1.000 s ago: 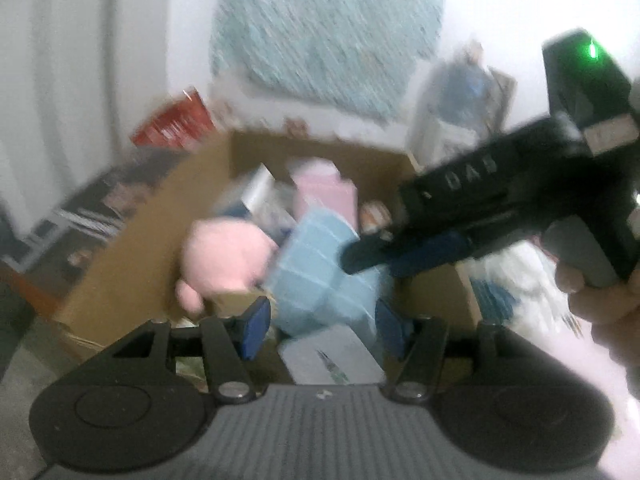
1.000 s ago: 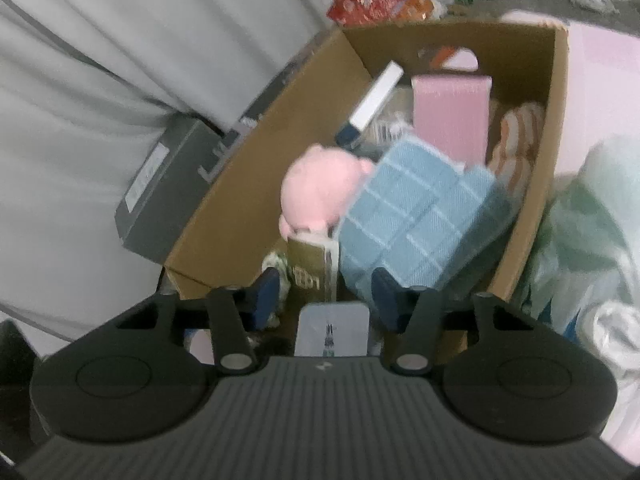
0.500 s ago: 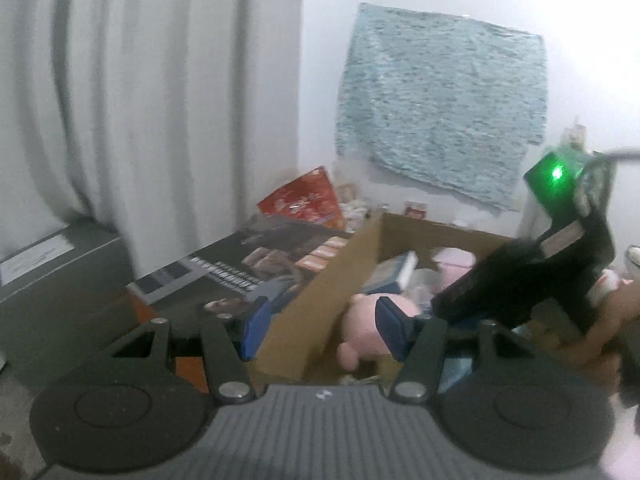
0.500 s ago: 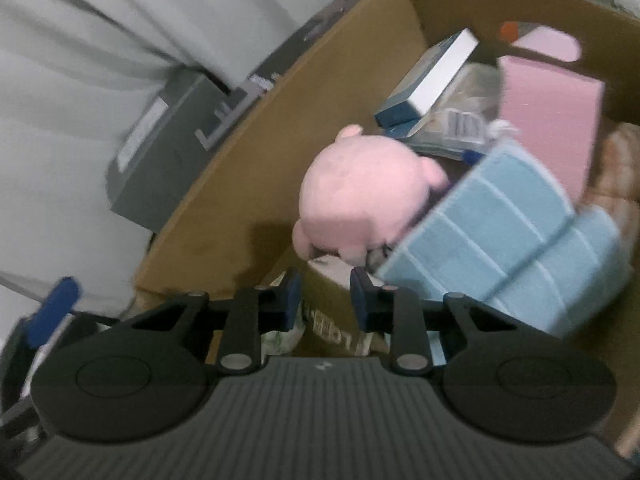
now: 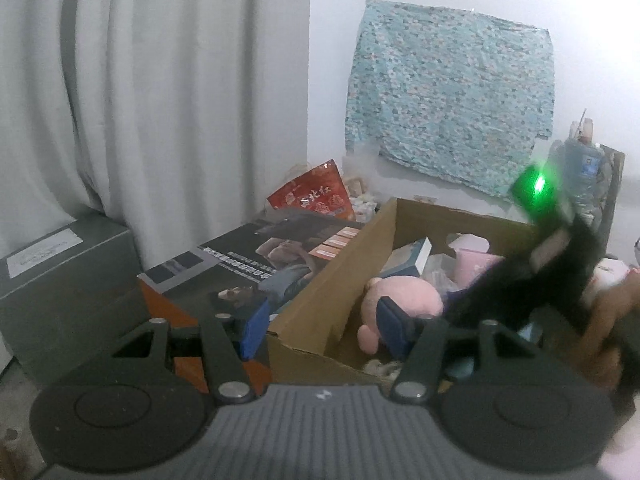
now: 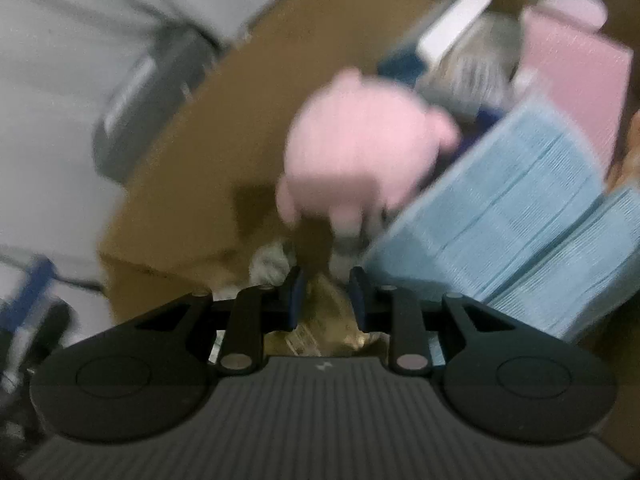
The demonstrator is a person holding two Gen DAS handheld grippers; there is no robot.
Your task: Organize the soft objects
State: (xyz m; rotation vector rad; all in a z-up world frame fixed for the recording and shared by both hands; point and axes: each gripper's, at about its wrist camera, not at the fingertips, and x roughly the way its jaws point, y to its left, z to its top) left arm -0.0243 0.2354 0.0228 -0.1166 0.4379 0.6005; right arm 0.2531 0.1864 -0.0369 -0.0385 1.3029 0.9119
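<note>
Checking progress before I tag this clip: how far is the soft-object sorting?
Early, by the look of it. Done: nothing visibly sorted; the pink plush and blue folded cloth lie in the cardboard box among boxes and packets. In hand: the right gripper, jaws narrowed, sits low just short of the plush; blur hides any contact. The left gripper is open and empty. Left: both soft items.

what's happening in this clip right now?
A person holds a gripper in each hand over a cardboard box of mixed items. The right gripper reaches down into the box, jaws narrowed after just closing, in front of a pink plush toy and beside a folded blue cloth; the blur hides whether it grips anything. The left gripper hovers open at the box's near edge, holding nothing.
</note>
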